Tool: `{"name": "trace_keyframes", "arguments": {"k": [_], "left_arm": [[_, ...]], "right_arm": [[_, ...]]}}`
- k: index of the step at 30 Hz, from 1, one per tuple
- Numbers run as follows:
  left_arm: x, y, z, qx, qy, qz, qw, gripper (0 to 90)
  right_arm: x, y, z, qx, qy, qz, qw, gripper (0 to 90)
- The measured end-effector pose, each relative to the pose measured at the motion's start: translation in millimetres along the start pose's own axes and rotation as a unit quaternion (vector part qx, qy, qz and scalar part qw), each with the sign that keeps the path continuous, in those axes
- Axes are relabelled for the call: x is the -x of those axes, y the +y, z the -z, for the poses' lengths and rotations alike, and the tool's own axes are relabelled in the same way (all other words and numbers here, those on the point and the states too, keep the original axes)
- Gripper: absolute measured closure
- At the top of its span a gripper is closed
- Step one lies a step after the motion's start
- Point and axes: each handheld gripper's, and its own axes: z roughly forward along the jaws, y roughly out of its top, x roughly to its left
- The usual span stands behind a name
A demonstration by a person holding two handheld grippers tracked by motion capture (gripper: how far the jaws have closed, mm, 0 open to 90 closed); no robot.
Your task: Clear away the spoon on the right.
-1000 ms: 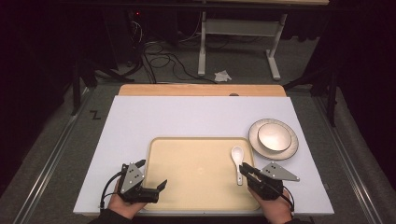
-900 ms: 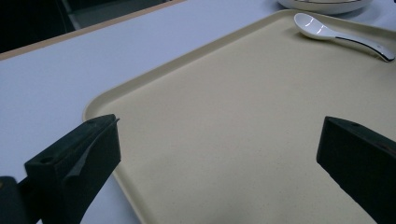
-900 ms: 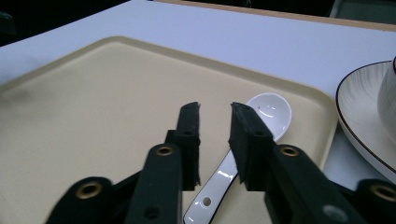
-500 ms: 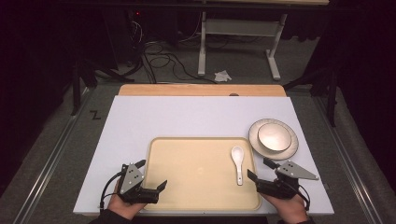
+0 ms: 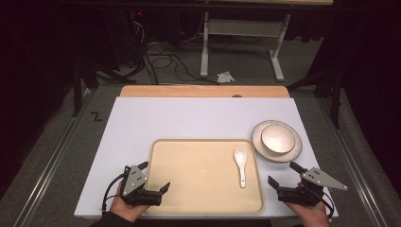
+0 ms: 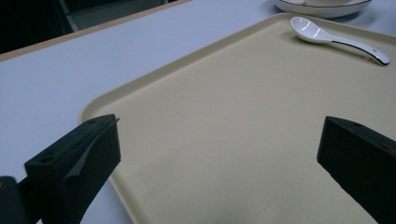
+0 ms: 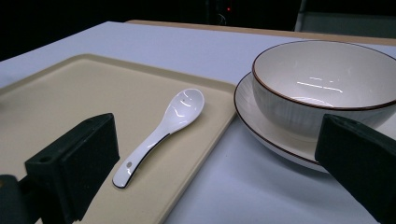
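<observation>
From above, we see one white spoon (image 5: pixel 241 165) lying on the right side of one tan tray (image 5: pixel 189 198), beside one bowl (image 5: pixel 278 139) on one plate (image 5: pixel 259 142). Our right gripper (image 5: pixel 284 178) has moved right, off the tray; its jaws are wide apart and hold nothing. The left gripper (image 5: pixel 154 177) has stayed put.

In the left gripper view, our jaws gape empty over the tray (image 6: pixel 224 140).

In the right gripper view, the shiny spoon (image 7: pixel 163 128) has a dark-edged handle.

White spoon (image 5: pixel 241 164) lying on beige tray (image 5: pixel 189 198)
</observation>
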Motion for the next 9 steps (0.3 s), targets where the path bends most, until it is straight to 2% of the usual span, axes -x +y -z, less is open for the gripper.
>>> {"name": "trace_keyframes", "arguments": {"k": [3, 9], "left_arm": [[0.8, 0.0, 0.7, 0.0, 0.001, -0.002, 1.0, 0.2], [0.5, -0.1, 0.8, -0.001, 0.0, -0.003, 1.0, 0.2]], "right_arm": [[-0.9, -1.5, -4.5, -0.009, 0.003, 0.01, 0.9999, 0.3], [-1.4, -1.8, -6.0, -0.01, 0.0, 0.007, 0.9999, 0.3]]}}
